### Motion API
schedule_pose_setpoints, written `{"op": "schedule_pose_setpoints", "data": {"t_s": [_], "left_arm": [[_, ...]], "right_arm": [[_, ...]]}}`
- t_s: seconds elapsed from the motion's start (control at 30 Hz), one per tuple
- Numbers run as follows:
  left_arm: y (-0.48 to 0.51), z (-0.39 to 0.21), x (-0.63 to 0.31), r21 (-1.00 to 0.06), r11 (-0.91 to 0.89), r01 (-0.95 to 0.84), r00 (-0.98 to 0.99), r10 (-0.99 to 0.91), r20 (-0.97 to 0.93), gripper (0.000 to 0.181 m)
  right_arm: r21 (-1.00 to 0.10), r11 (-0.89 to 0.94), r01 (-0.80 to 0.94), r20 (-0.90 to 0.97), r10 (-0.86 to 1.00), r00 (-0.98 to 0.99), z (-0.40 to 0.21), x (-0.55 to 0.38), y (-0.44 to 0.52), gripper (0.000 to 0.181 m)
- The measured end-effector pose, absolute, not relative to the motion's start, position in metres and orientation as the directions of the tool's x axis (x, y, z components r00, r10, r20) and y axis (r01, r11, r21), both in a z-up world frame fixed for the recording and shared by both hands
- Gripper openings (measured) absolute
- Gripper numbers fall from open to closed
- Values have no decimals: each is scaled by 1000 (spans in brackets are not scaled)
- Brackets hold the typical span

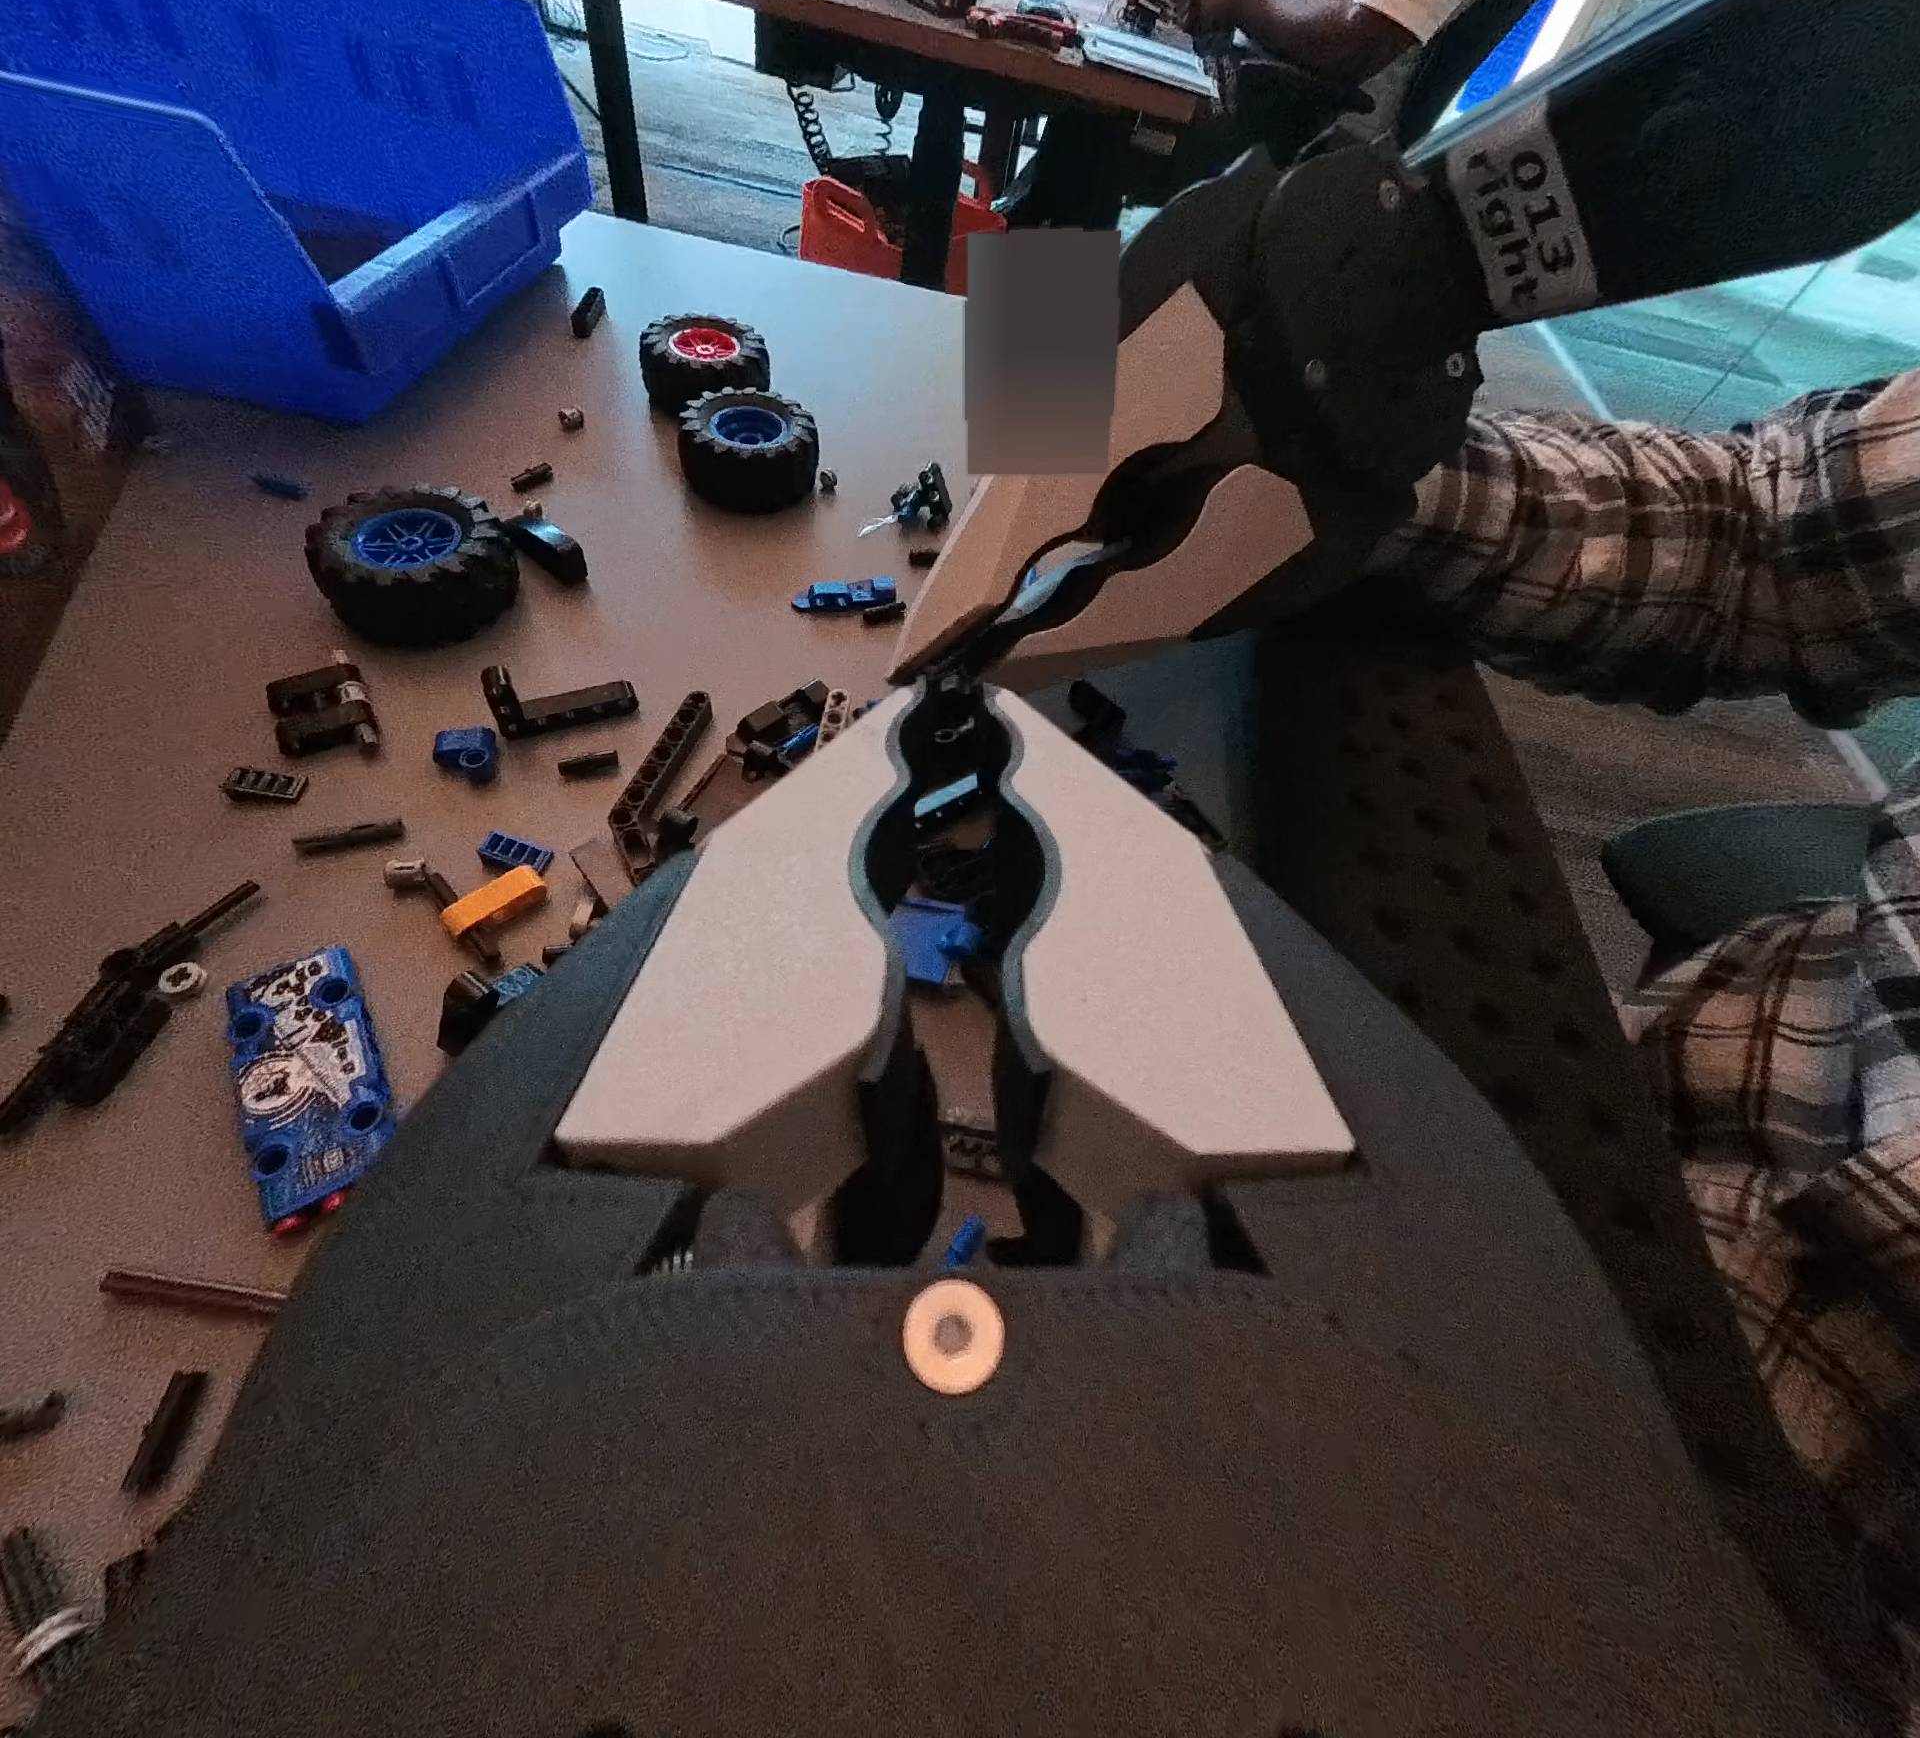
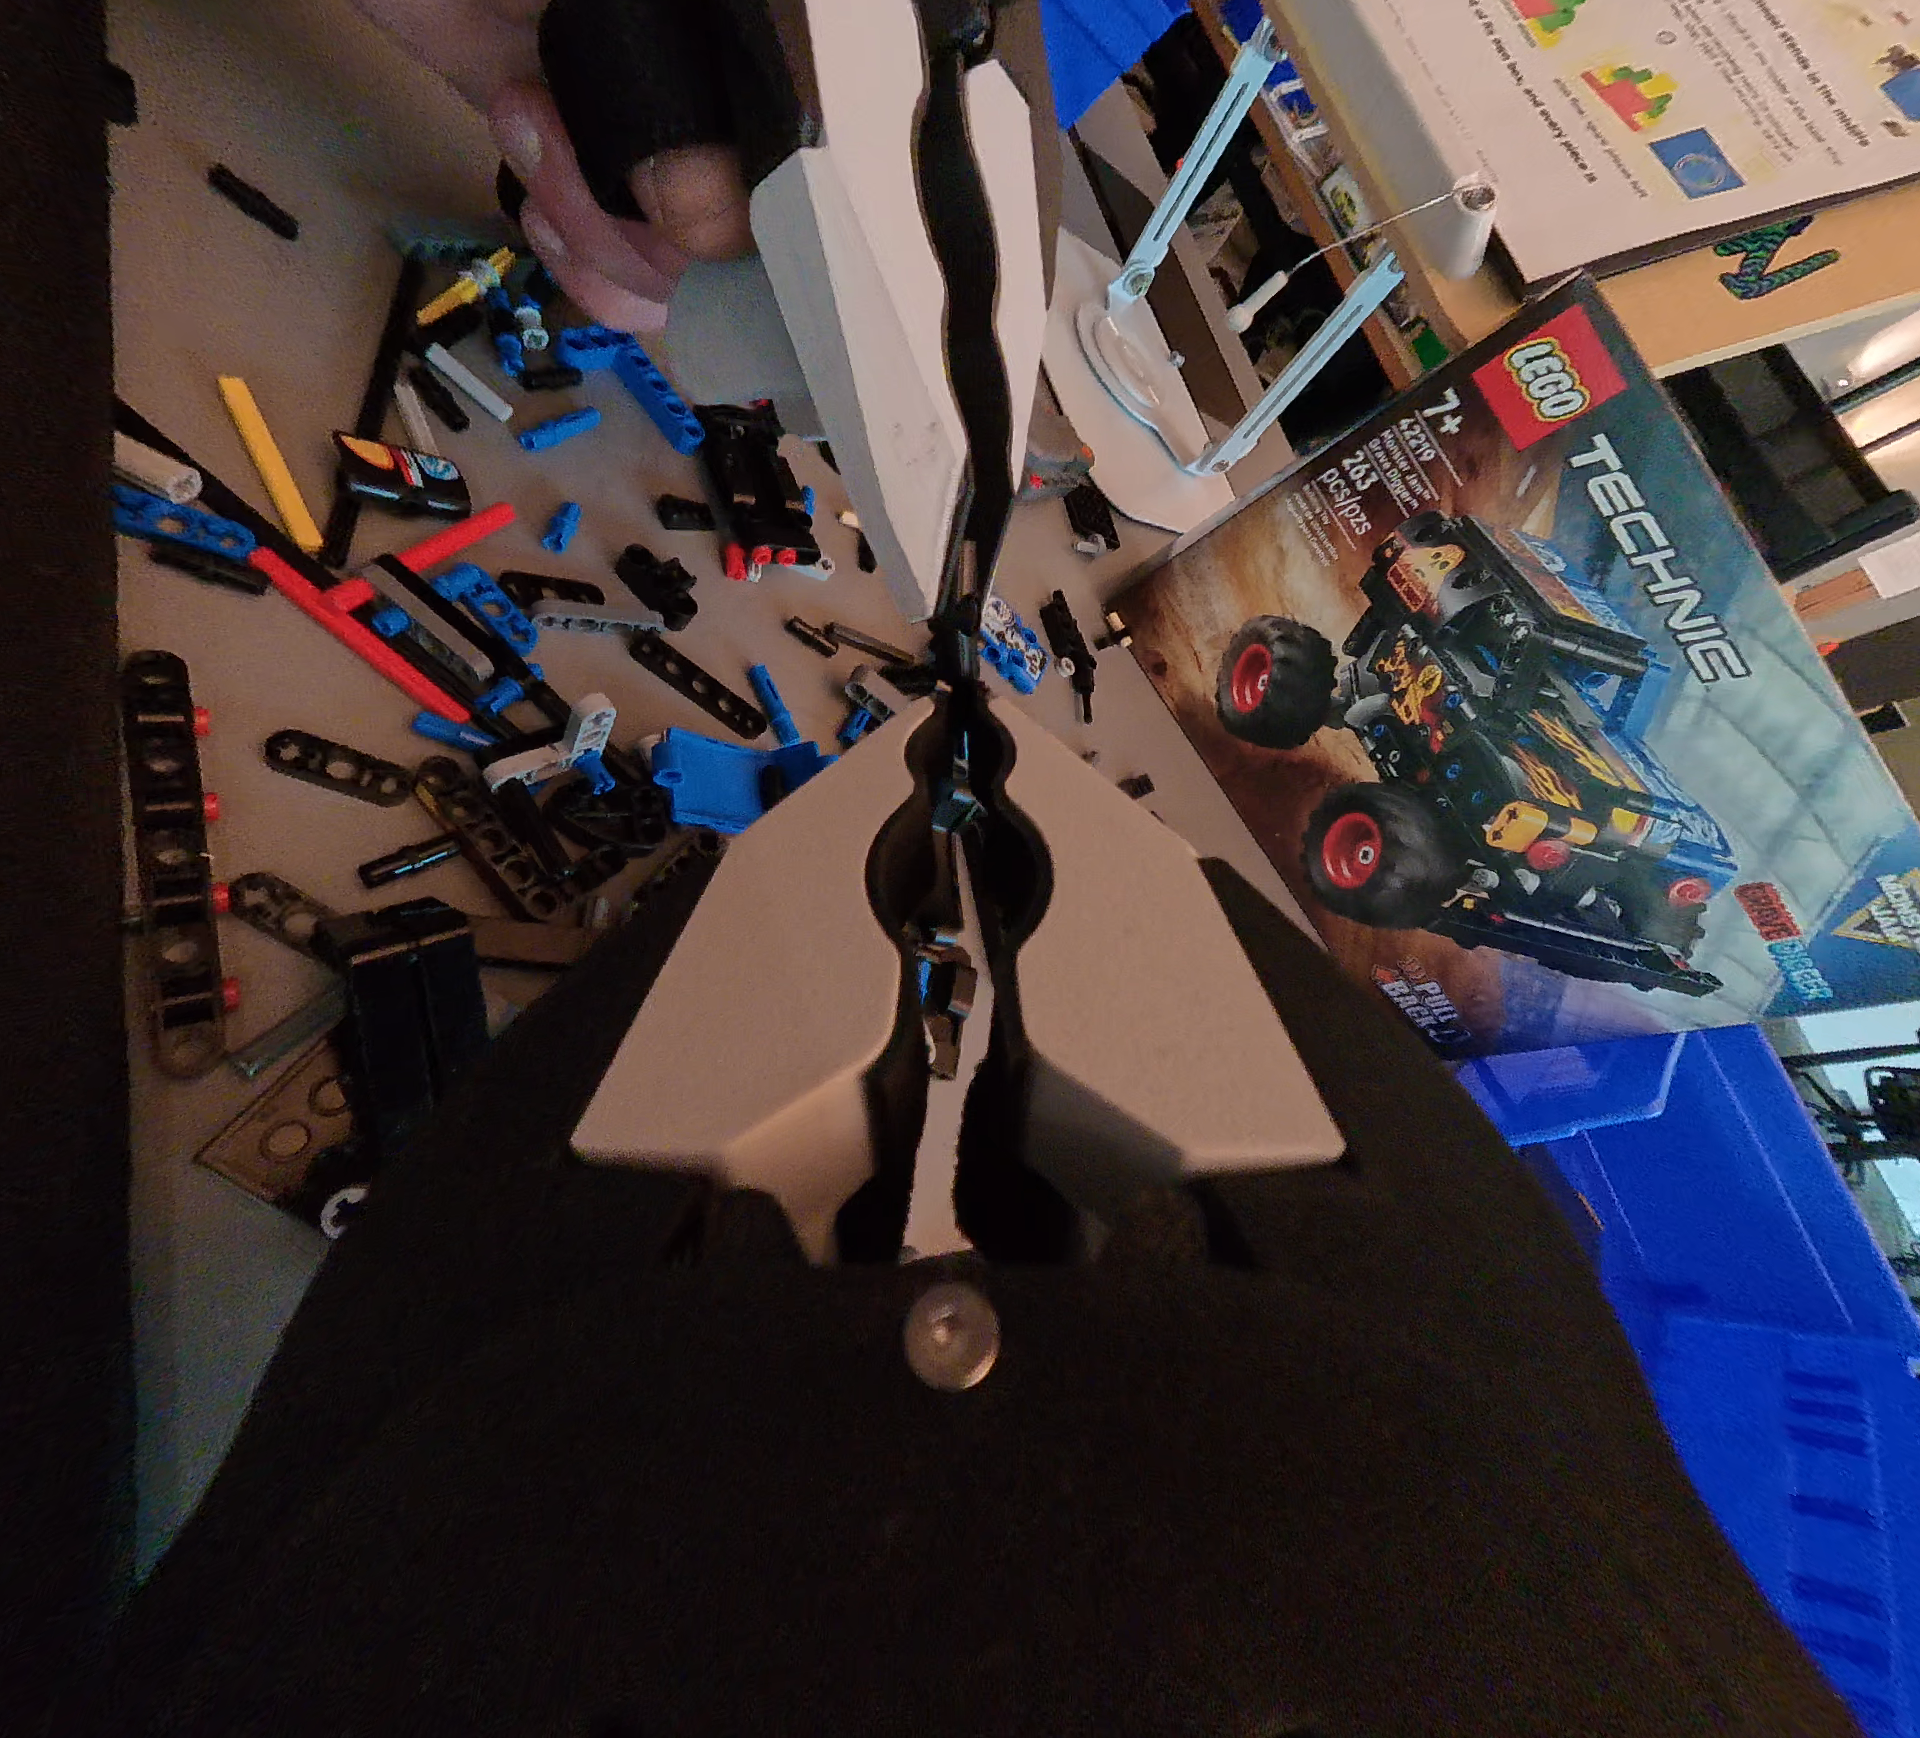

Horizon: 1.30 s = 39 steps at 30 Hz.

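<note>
A: Nearest, the left tongs (image 1: 940, 701) are seen clenched, with a black piece (image 1: 945, 732) pinched between the tips.

B: And the right tongs (image 2: 951, 712) are brought in from two o'clock in the left wrist view. They are clenched as well, with a dark part (image 2: 954, 805) lodged in the narrow gap.

A: Tip is met by tip, above the near edge of the worktop (image 1: 156, 701). The two bits seem to be held nose to nose so that they can be lined up. Whether they are joined cannot be told.

B: Agreed, it is too small and too dark there. A hand (image 2: 582, 161) is seen on the left handle at eleven o'clock in the right wrist view.

A: Just beyond the tips, loose pieces are spread flat, probably so that each can be found. An orange piece (image 1: 497, 899) lies at nine o'clock and a blue printed panel (image 1: 307, 1086) at eight.

B: On the right side, a red axle (image 2: 353, 628) and a yellow axle (image 2: 268, 462) are laid at nine to ten o'clock.

A: Farther out, a blue-hubbed wheel (image 1: 410, 561) is laid on its side at ten o'clock, so it cannot roll.

B: A printed box (image 2: 1507, 701) is stood at three o'clock, its picture turned toward the work.

A: Farthest, a blue bin (image 1: 260, 161) is parked at eleven o'clock.
</note>
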<state>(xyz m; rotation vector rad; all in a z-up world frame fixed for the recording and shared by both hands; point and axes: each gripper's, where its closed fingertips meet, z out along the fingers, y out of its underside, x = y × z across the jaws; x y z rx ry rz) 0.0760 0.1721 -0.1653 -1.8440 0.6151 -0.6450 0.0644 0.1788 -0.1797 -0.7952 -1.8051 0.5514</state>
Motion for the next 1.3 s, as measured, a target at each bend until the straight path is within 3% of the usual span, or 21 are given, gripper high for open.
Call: {"op": "schedule_pose_setpoints", "data": {"t_s": [0.07, 0.17, 0.23, 0.37, 0.43, 0.53, 0.87, 0.93, 1.0, 1.13, 1.3], "left_arm": [[169, -165, 76, -938, -320, -137, 717, -685, 129, 4], [160, -118, 44, -979, -202, -4, 748, -650, 131, 3], [159, -132, 34, -967, -248, -63, 768, -631, 112, 4], [155, -171, 43, -908, -340, -245, 754, -656, 42, 4], [154, -183, 46, -888, -394, -237, 743, -662, 96, 6], [156, -202, 41, -847, -421, -325, 759, -650, 32, 6], [154, -188, 64, -891, -391, -229, 706, -697, 125, 5], [154, -196, 62, -875, -399, -275, 714, -694, 92, 8], [152, -203, 59, -852, -431, -297, 716, -691, 100, 26], [157, -198, 35, -854, -429, -296, 769, -637, 54, 43], [156, -177, -12, -862, -402, -310, 844, -533, -55, 42]], "right_arm": [[-688, 679, 256, 634, 734, -242, -179, 66, 177, 0], [-705, 627, 332, 595, 777, -205, -188, 74, 205, 0], [-795, 548, 261, 507, 836, -211, -174, 75, 198, 0], [-776, 554, 301, 477, 828, -296, -195, 69, 186, 0], [-756, 555, 345, 461, 827, -321, -209, 69, 189, 1], [-750, 569, 337, 461, 816, -349, -212, 65, 181, 11], [-749, 596, 290, 495, 794, -353, -204, 61, 170, 17], [-761, 573, 304, 482, 813, -326, -203, 63, 179, 16], [-783, 539, 311, 465, 838, -284, -198, 66, 193, 14], [-860, 433, 269, 412, 901, -133, -172, 78, 227, 12], [-916, 329, 228, 346, 938, 34, -150, 96, 264, 11]]}}
